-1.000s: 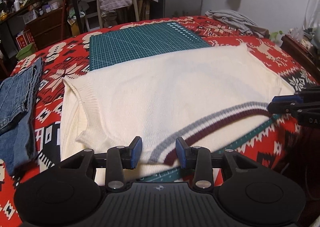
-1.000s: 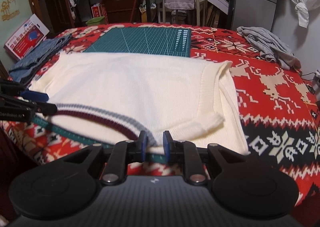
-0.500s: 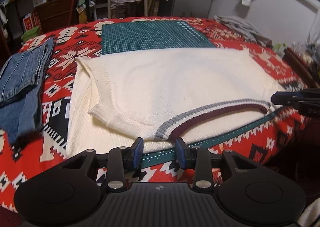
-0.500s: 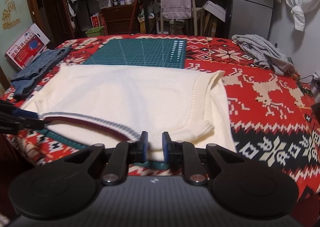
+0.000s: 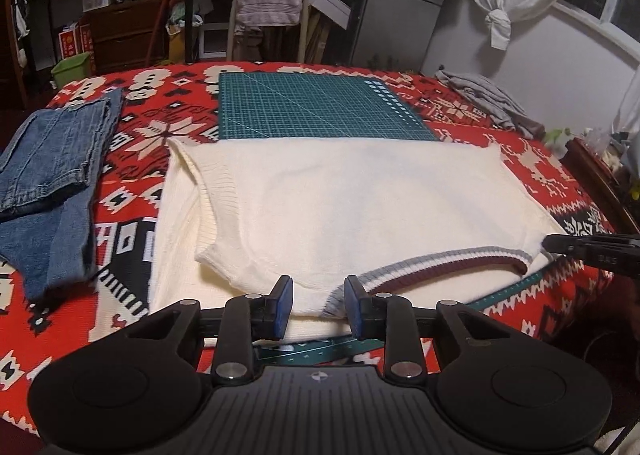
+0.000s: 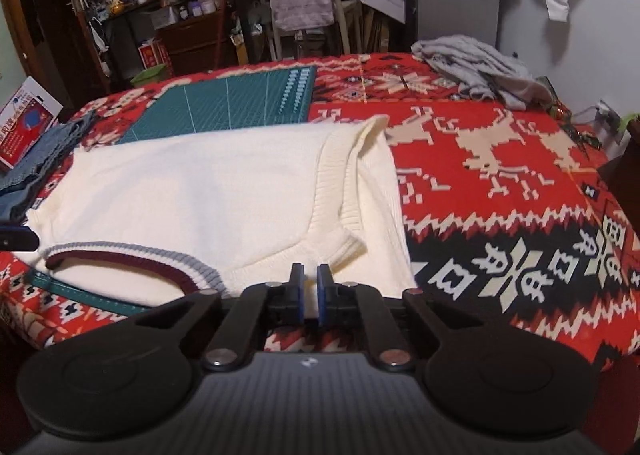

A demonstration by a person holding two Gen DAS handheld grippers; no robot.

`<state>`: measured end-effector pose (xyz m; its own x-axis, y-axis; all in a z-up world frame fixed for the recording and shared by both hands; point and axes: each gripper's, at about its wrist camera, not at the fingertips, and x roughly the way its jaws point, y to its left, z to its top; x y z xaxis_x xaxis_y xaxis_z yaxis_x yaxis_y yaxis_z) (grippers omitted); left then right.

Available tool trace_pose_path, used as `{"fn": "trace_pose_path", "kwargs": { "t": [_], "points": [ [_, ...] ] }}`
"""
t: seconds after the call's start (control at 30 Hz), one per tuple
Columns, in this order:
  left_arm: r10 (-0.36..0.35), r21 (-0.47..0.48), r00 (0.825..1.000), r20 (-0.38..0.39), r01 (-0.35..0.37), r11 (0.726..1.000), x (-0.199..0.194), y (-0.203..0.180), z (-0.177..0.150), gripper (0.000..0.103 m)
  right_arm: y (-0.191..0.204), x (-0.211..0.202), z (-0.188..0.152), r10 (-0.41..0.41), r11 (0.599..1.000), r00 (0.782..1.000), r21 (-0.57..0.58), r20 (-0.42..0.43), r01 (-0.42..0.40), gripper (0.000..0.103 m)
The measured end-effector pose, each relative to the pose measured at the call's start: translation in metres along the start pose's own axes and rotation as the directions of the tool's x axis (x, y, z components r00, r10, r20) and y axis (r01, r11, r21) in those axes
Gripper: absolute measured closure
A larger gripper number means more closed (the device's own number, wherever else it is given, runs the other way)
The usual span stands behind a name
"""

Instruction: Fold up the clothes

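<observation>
cream sweater vest (image 5: pixel 340 211) laid flat mid-table, top half doubled over toward 6 o'clock | left gripper (image 5: pixel 316 305) held wide, empty | right gripper (image 6: pixel 310 291) narrowed, nothing pinched | side folds judged outstanding

Dim warm light, fisheye-bent edges
</observation>
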<state>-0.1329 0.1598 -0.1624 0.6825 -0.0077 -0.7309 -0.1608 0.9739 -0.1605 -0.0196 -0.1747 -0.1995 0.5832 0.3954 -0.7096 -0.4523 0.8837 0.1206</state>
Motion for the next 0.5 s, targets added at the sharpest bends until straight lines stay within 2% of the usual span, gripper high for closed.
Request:
{"fn": "trace_pose_path", "kwargs": {
  "t": [0.03, 0.23, 0.33, 0.5],
  "points": [
    [0.005, -0.006, 1.000, 0.008, -0.005, 1.000, -0.001, 0.002, 0.000, 0.098, 0.002, -0.002, 0.002, 0.003, 1.000, 1.000, -0.006, 0.006, -0.003, 0.096],
    [0.025, -0.031, 1.000, 0.008, -0.025, 0.999, 0.012, 0.012, 0.005, 0.098, 0.018, 0.003, 0.009, 0.036, 0.998, 0.999, -0.049, 0.017, -0.036, 0.095],
    [0.042, -0.027, 0.998, -0.047, -0.043, 0.999, 0.024, 0.017, 0.001, 0.098, 0.019, 0.012, 0.007, 0.037, 0.998, 0.999, -0.042, -0.013, -0.038, 0.095],
    [0.049, -0.042, 0.997, -0.054, -0.051, 0.998, 0.016, 0.021, -0.009, 0.098, 0.011, 0.012, -0.002, 0.037, 0.999, 0.999, -0.011, -0.027, -0.038, 0.095]
  ]
}}
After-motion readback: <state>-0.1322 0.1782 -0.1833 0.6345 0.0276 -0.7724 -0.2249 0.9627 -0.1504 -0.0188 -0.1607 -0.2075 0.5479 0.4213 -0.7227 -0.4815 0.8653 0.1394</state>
